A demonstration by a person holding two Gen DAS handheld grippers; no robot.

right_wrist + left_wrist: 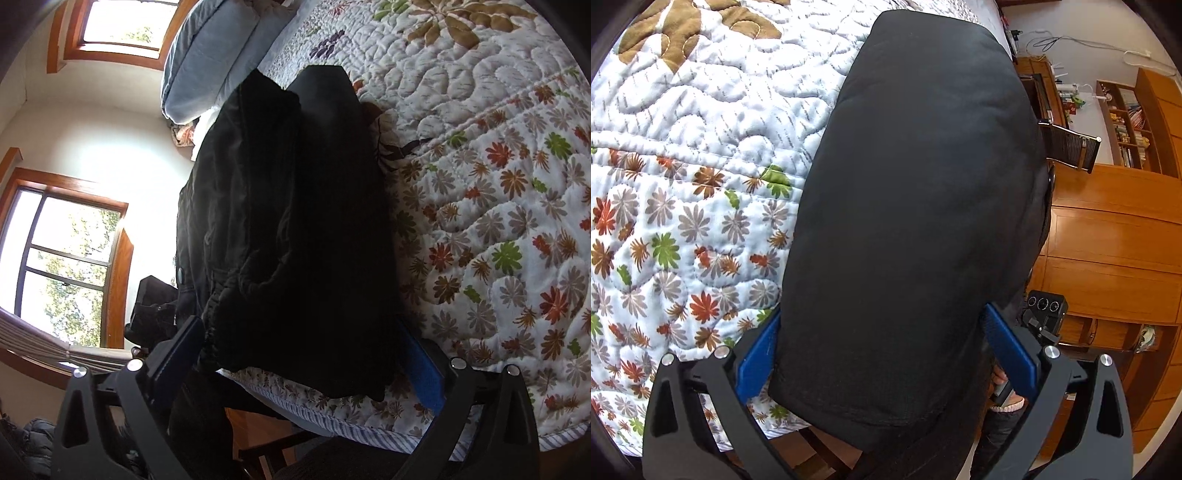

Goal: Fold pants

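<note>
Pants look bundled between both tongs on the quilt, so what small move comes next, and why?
Probably draw the right tongs back: they stand wide, pads off the black pants, which lie folded on the quilt.

Floral quilted bed (pixel 683 229), sunlit windows (pixel 70 266) — wooden cabinets (pixel 1115 236)

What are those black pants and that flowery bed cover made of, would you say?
Black pants: probably a soft, matte woven or knit cloth; it drapes and creases without shine. Bed cover: looks like a quilted, padded printed fabric, perhaps cotton, given the puffy stitched swirls.
</note>
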